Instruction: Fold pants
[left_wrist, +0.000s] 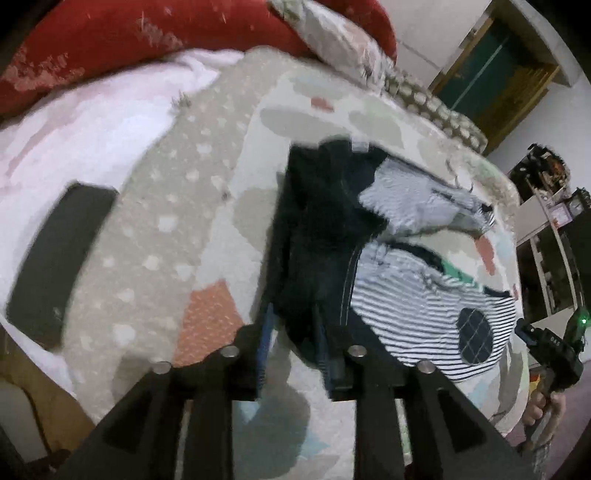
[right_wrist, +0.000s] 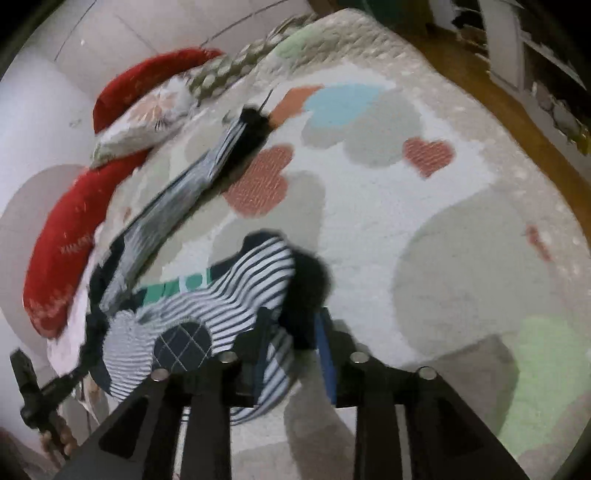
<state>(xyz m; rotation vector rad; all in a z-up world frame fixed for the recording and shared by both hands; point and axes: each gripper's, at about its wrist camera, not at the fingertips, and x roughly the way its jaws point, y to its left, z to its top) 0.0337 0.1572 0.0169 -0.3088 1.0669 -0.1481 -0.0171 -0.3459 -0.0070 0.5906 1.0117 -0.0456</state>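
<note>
The pants (left_wrist: 417, 295) are small, white with navy stripes, a dark navy part and a round navy knee patch (left_wrist: 475, 338). They lie crumpled on the patterned bedspread (left_wrist: 155, 229). My left gripper (left_wrist: 295, 332) is shut on the dark navy edge of the pants (left_wrist: 314, 258). In the right wrist view my right gripper (right_wrist: 291, 328) is shut on the striped cloth (right_wrist: 243, 280) and its dark cuff (right_wrist: 310, 280), lifted a little off the bed. One striped leg (right_wrist: 184, 184) stretches away toward the pillows. The left gripper also shows at the right view's lower left (right_wrist: 40, 391).
A black flat object (left_wrist: 59, 258) lies on white bedding at the left. Red pillows (right_wrist: 62, 240) and a floral pillow (right_wrist: 147, 122) lie at the head of the bed. The bedspread (right_wrist: 443, 229) stretches to the right, with wooden floor (right_wrist: 498, 96) and shelves beyond.
</note>
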